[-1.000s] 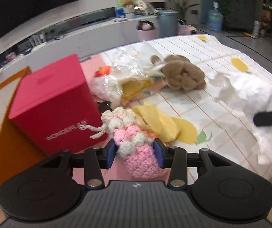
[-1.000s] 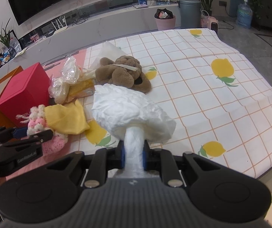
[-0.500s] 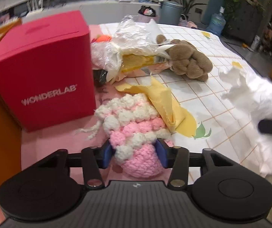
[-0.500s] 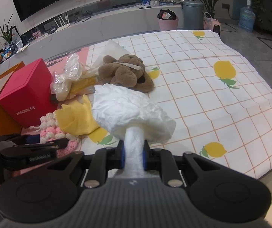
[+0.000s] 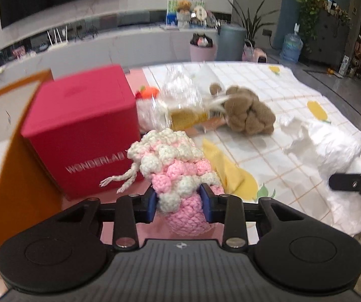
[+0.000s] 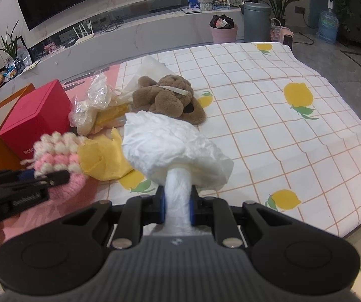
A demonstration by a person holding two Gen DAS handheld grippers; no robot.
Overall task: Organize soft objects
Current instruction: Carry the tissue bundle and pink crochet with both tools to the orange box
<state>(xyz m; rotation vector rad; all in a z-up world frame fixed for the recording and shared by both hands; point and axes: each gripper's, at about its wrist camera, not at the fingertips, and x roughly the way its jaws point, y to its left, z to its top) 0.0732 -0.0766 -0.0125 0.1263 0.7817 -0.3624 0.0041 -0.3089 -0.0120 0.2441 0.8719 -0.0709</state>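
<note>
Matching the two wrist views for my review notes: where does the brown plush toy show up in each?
Left wrist: brown plush lies right of centre, upper middle, beside the plastic bag.
Right wrist: brown plush lies just left of centre, beyond the held white wad.
Shared landmark: red box, left of the plush in both.

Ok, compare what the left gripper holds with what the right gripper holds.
The crocheted pouch is pink and cream, knobbly yarn; the white cloth is plain and crinkled. The pouch keeps a rounded shape; the cloth billows out above the pinch. Both are soft, each clamped in a shut gripper: left, right.
</note>
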